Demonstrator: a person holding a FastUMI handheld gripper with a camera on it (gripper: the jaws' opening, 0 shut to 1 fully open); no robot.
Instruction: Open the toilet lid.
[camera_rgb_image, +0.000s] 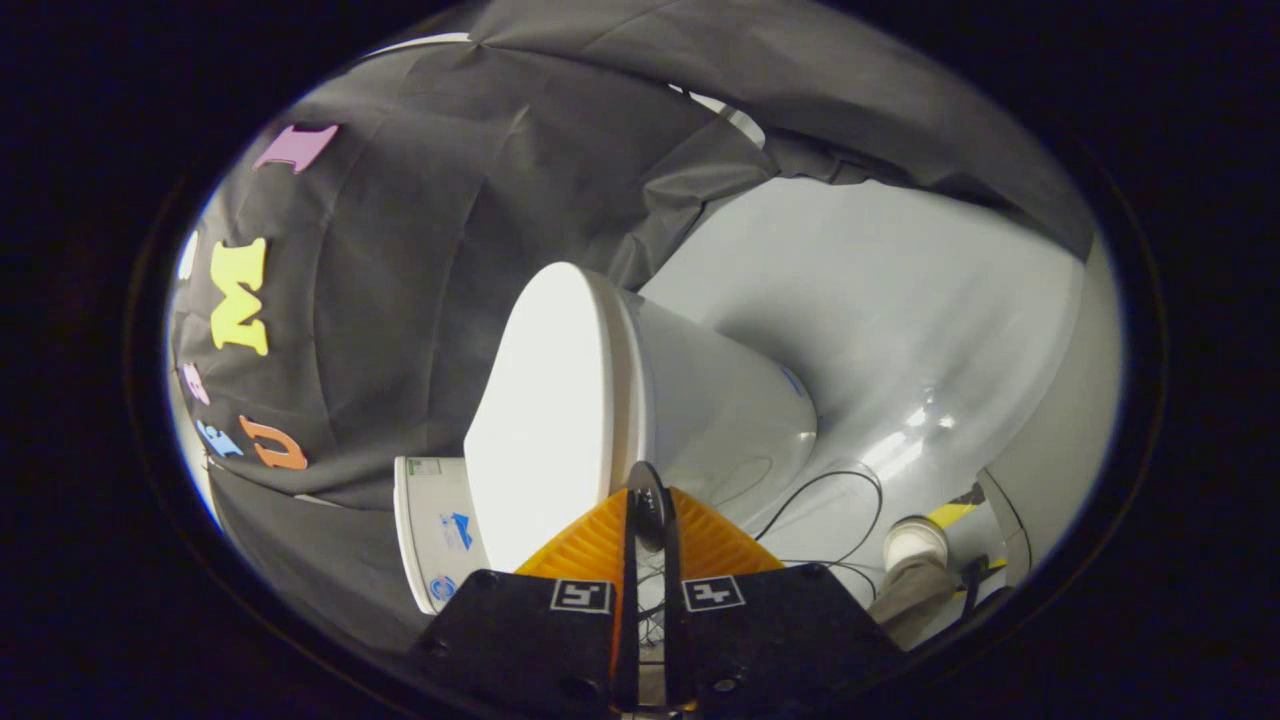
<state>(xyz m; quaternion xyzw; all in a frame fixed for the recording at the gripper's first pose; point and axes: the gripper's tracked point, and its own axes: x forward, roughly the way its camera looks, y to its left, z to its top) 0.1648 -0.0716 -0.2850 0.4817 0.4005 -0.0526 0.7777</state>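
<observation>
A: How far along?

B: Judging by this, nothing done. The toilet lid (545, 420) still lies flat on the bowl (720, 400), just beyond the claw (648, 500), whose 2 fingers are together on nothing.

A: Room to work?

B: The lid's rim beside the bowl is exposed; cables (830, 510) and the floor (900, 300) lie past the bowl.

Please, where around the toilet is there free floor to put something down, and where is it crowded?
Free: the grey floor beyond the toilet bowl, up to the black cloth wall. Crowded: beside the closed gripper, where thin cables loop near a white pipe end. The lid is down.
</observation>
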